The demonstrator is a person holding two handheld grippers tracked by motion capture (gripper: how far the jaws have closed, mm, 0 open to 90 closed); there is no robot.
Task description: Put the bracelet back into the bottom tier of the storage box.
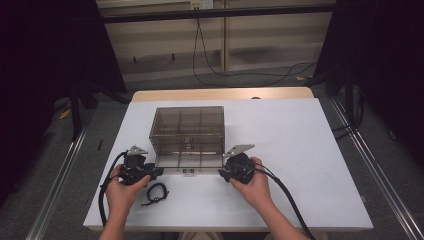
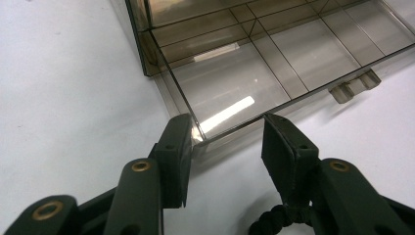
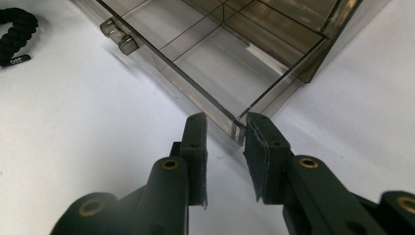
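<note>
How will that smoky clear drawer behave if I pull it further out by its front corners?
The drawer looks like thin, glossy rigid plastic, so it should stay stiff but may slip between the pads. Its compartments appear empty, so probably light. The left gripper and right gripper straddle opposite corners; uneven pulling could skew it in the organizer box.

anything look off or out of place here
Nothing looks damaged or spilled. The smoky clear box has its lid folded flat toward the person, and a black braided bracelet lies on the table beside it, outside any compartment.
</note>
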